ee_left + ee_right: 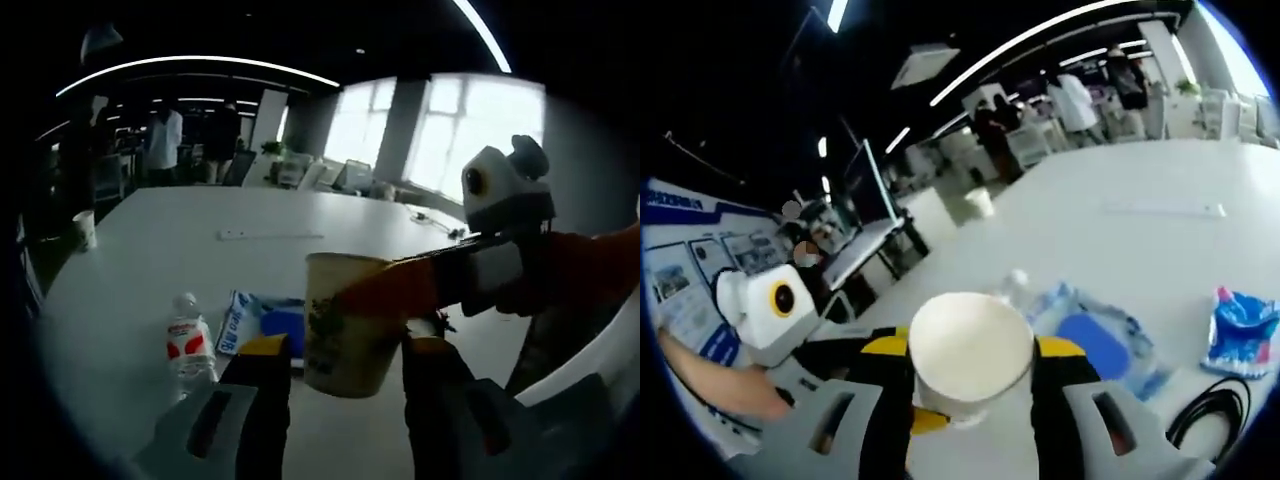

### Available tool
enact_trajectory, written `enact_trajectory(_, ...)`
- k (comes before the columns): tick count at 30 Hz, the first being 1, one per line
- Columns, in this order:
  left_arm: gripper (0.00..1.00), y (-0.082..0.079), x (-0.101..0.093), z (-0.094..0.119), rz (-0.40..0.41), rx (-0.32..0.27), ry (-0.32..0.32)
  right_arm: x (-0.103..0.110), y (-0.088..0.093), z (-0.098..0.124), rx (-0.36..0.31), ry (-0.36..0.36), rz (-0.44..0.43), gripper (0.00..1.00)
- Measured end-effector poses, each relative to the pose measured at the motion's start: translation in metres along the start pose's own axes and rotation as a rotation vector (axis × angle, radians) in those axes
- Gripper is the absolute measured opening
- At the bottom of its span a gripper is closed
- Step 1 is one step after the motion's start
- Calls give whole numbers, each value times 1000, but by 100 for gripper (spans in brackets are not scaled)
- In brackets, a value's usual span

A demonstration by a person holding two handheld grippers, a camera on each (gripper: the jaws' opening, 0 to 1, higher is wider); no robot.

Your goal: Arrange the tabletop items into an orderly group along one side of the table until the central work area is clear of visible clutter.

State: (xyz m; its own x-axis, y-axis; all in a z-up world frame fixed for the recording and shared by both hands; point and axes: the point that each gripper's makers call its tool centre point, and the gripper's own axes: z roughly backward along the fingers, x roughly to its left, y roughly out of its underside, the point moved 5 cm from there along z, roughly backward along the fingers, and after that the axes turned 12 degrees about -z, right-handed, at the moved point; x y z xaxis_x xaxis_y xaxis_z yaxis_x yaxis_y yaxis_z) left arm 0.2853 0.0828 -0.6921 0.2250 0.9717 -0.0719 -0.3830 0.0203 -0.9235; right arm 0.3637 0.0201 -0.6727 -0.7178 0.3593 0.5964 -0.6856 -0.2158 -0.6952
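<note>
A paper cup point(970, 350) with a printed pattern sits upright between the yellow-tipped jaws of my right gripper point(972, 345), which is shut on its sides. In the left gripper view the same cup point(345, 325) hangs above the white table point(180, 260), and the right gripper's orange finger point(385, 285) lies across its rim. My left gripper point(346, 345) stands open with the cup between its jaws and a small gap on the left side.
Behind the cup stand a small water bottle point(190, 350) with a red label and a blue packet point(262, 322). A crumpled blue bag point(1240, 325) and a black cable point(1215, 415) lie to the right. Farther off are a white strip point(270, 235) and another paper cup point(85, 228). People stand beyond the table.
</note>
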Motion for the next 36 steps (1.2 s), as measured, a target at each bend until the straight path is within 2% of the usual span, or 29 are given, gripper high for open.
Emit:
enact_trajectory(5,39,11,8,13,36,10,-40,-12,-11,-5,-4,19,15,43)
enact_trajectory(13,39,19,19,26,63,21,-78,-18,-22,-14,-11,23,62,43)
enact_trajectory(26,39,31,24,33,121,29,-124,-18,-30,-33,5,21,243,43)
enact_trajectory(36,38,43,29,43,164,45,-168,-23,-39,-51,2,24,323,43)
